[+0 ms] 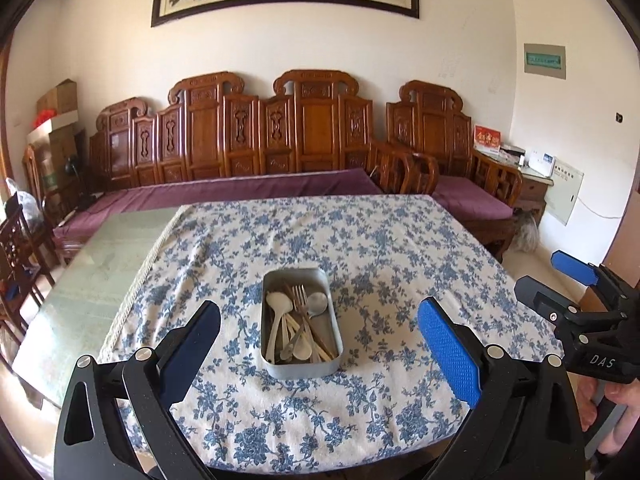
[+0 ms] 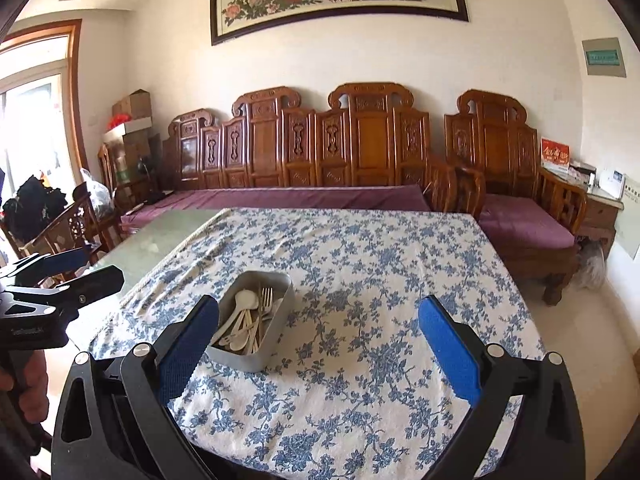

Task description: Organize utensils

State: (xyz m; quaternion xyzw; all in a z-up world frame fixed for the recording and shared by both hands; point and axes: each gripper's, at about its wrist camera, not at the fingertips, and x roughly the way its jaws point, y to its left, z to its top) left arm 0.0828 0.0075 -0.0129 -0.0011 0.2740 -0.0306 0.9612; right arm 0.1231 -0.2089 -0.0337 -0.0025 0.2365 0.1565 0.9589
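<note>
Your left gripper (image 1: pixel 320 344) and right gripper (image 2: pixel 318 344) hang spread wide, empty, above the tablecloth (image 1: pixel 384 240); the tin (image 1: pixel 301 368) there holds spoons, a fork (image 1: pixel 300 298), perhaps chopsticks.

The bench (image 1: pixel 80 280) has a pale green top, bare along its left side. A white cloth with blue flowers (image 1: pixel 360 248) covers the rest of the top. On the cloth, toward its near left part, stands a grey metal tin (image 1: pixel 334 354) holding spoons, a fork and chopsticks, its long side running away from the near edge.
</note>
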